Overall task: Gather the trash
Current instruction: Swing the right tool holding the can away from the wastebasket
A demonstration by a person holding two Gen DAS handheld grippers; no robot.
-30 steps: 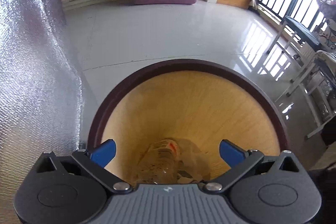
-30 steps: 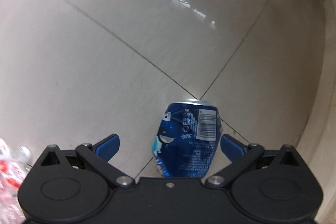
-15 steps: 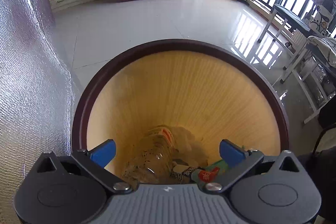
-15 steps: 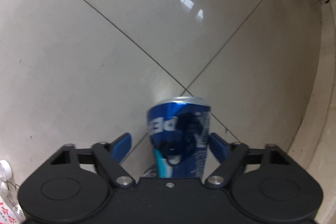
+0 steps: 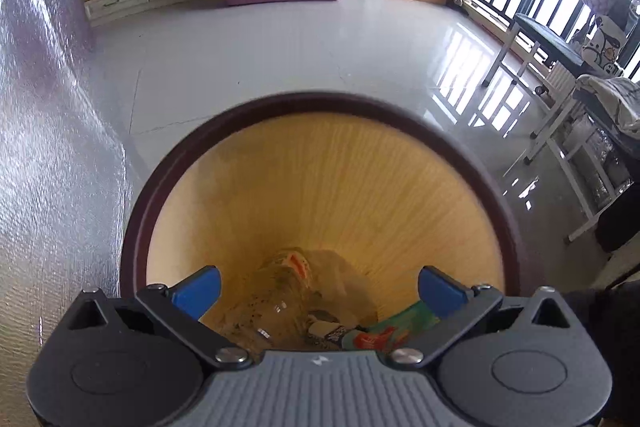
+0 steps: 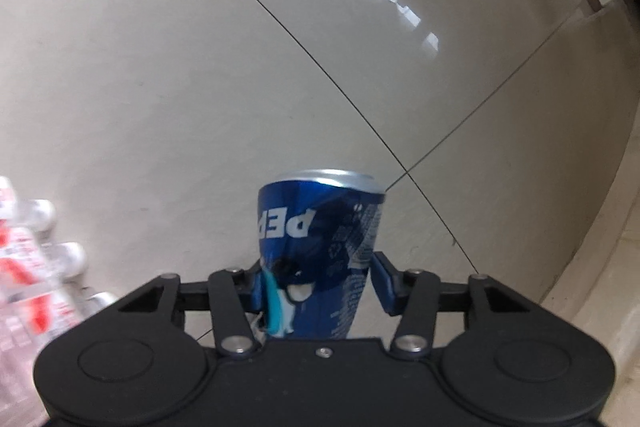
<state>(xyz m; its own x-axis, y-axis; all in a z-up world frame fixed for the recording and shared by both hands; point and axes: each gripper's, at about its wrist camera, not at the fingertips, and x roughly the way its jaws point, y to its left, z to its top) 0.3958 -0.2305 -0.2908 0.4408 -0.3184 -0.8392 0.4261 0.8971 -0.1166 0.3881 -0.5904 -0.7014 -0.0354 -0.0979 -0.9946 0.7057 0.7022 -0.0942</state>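
The dented blue can (image 6: 320,251) stood between the right gripper (image 6: 318,287) fingers, long axis along them, silver rim away from the gripper, which pointed down at the tiled floor (image 6: 200,67). The fingers were closing, apparently touching its crumpled sides. The left gripper (image 5: 318,291), fingers spread and empty, hung over the wooden bin (image 5: 340,187).

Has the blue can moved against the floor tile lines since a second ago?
Yes. The blue can, with the right gripper closing on it, now sits left of the tile-line crossing it earlier covered.
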